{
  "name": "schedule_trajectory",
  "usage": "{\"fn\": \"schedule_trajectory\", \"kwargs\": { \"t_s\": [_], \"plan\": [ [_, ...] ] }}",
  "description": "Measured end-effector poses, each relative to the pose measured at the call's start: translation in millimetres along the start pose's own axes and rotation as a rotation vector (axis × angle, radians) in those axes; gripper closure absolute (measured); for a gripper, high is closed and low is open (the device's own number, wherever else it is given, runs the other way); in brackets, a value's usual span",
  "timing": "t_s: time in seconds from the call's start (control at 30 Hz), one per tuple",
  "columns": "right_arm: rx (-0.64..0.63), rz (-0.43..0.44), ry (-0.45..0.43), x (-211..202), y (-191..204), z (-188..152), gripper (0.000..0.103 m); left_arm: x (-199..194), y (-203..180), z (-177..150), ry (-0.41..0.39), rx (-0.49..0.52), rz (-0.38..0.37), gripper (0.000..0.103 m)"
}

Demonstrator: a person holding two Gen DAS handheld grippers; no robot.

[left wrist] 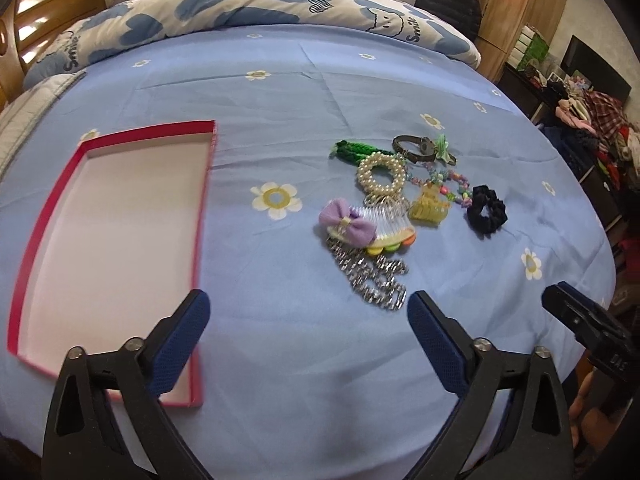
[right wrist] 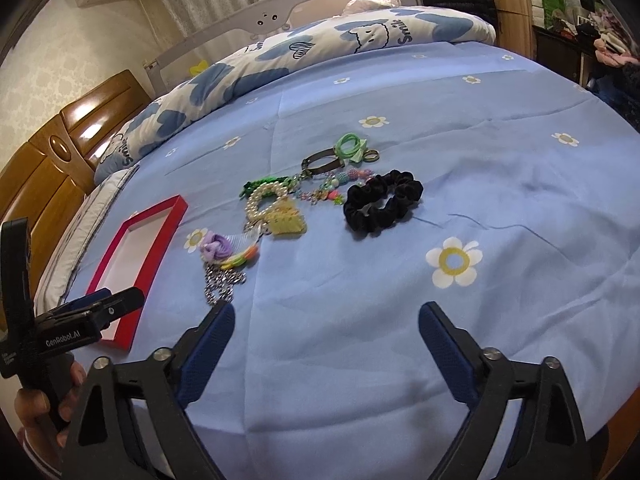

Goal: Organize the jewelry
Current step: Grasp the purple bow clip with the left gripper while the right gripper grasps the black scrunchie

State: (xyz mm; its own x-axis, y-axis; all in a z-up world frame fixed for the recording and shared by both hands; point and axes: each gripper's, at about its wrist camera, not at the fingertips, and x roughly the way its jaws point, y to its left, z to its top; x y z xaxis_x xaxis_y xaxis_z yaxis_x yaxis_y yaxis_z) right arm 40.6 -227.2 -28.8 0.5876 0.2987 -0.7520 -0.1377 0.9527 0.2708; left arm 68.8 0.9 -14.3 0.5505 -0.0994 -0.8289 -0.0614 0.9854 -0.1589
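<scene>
From the left wrist, the left gripper [left wrist: 308, 312] hangs over a blue bedsheet [left wrist: 280, 120] with its jaws spread wide and nothing between them. Its left finger overlaps the near corner of a red tray [left wrist: 202, 208], whose pale floor lies bare. To the right of the tray, well apart from it, the jewelry sits in a loose heap: a pearl ring [left wrist: 380, 174], a purple bow [left wrist: 348, 222] on a clear comb, a silver chain [left wrist: 376, 280], a watch [left wrist: 420, 148] and a black scrunchie [left wrist: 486, 208]. The quilt [left wrist: 240, 12] at the far edge reads "Smile" (twice, beside a cartoon face). A black part at the right edge bears letters too small to read.

From the right wrist, the right gripper [right wrist: 326, 328] also stands with jaws wide apart, empty, above bare sheet. The scrunchie [right wrist: 382, 206] lies just ahead, the chain [right wrist: 220, 284] near the left fingertip. The left gripper [right wrist: 108, 300] shows at the left, labelled "GenRobot.AI", held by a hand [right wrist: 40, 408].
</scene>
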Motion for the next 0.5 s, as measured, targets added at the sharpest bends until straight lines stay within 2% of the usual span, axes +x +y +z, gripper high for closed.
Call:
{"fn": "schedule_trajectory", "kwargs": {
  "t_s": [0.1, 0.23, 0.4, 0.5],
  "plan": [
    [0.013, -0.005, 0.004, 10, -8, 11, 0.022, 12, -3, 11, 0.017, -0.006, -0.016, 0.011],
    [0.044, -0.011, 0.009, 28, -21, 31, 0.028, 29, -6, 26, 0.042, -0.019, -0.042, 0.012],
    [0.095, -0.039, 0.027, 54, -40, 54, 0.043, 54, -8, 42, 0.074, -0.017, -0.046, 0.013],
    [0.125, -0.063, 0.049, 72, -50, 64, 0.049, 70, -7, 47, 0.105, -0.027, -0.056, 0.025]
  ]
}}
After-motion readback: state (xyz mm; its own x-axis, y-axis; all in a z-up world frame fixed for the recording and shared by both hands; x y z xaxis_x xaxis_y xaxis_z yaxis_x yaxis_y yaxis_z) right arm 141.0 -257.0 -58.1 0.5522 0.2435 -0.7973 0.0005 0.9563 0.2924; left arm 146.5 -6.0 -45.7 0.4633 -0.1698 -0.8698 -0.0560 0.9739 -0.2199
